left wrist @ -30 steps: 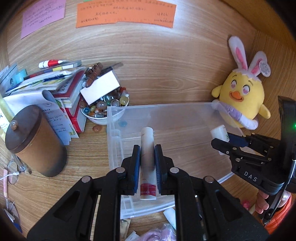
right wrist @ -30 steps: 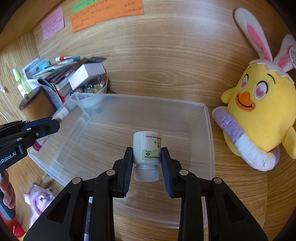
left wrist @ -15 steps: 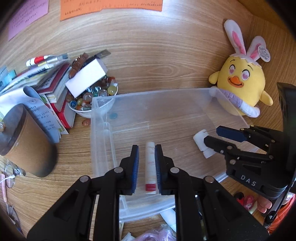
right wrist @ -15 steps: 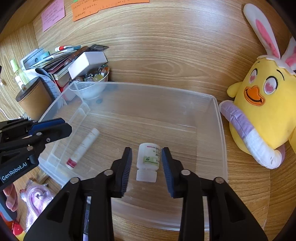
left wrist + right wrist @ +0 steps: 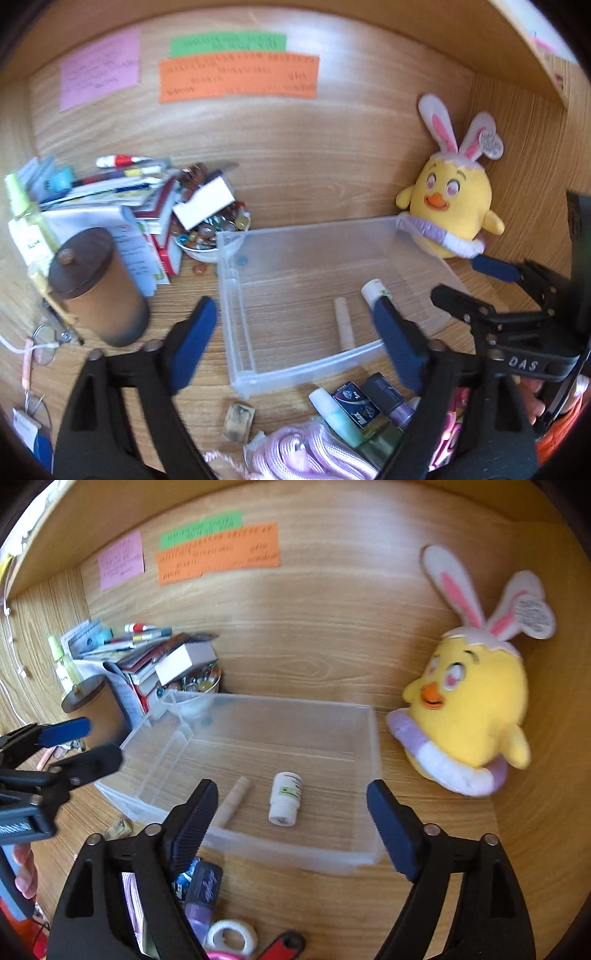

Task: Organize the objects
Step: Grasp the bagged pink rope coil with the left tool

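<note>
Two tools (image 5: pixel 295 339) (image 5: pixel 288 816) just released (jaws opening); smooth tube (image 5: pixel 232 801), bottle (image 5: pixel 285 797) inside clear bin (image 5: pixel 258 716).

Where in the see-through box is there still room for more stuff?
The clear plastic bin is bare behind the white pill bottle and slim tube, toward the yellow chick plush. The desk's near edge is crowded.

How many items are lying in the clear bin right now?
2. A slim tube lies near the front wall of the bin, and a white bottle lies beside it toward the middle. Nothing else shows through the clear walls.
</note>
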`<action>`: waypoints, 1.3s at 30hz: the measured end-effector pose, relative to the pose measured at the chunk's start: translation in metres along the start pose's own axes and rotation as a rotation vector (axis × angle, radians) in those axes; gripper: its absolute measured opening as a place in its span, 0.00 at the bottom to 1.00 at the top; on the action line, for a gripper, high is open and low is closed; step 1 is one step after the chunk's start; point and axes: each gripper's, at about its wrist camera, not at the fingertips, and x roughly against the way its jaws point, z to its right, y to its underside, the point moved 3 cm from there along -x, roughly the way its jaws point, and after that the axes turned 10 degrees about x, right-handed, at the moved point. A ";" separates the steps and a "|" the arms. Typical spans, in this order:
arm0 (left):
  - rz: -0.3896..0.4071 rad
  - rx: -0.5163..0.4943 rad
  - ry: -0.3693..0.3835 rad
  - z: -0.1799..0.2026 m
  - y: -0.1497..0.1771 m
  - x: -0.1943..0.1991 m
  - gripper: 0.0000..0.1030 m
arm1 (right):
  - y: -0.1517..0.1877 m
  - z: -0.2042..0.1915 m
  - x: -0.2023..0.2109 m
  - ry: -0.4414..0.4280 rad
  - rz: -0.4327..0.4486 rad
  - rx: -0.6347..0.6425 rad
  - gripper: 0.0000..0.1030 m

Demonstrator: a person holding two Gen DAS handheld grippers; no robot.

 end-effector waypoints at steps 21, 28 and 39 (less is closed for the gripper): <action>-0.053 -0.011 -0.061 -0.030 0.081 0.044 0.99 | 0.074 -0.018 0.048 -0.042 -0.003 -0.033 0.83; -0.131 -0.007 -0.075 -0.032 0.122 0.041 0.99 | 0.088 -0.030 0.036 -0.077 -0.049 0.016 0.83; -0.218 0.086 -0.045 -0.031 0.150 0.026 0.99 | 0.074 -0.060 -0.003 -0.137 -0.101 0.108 0.79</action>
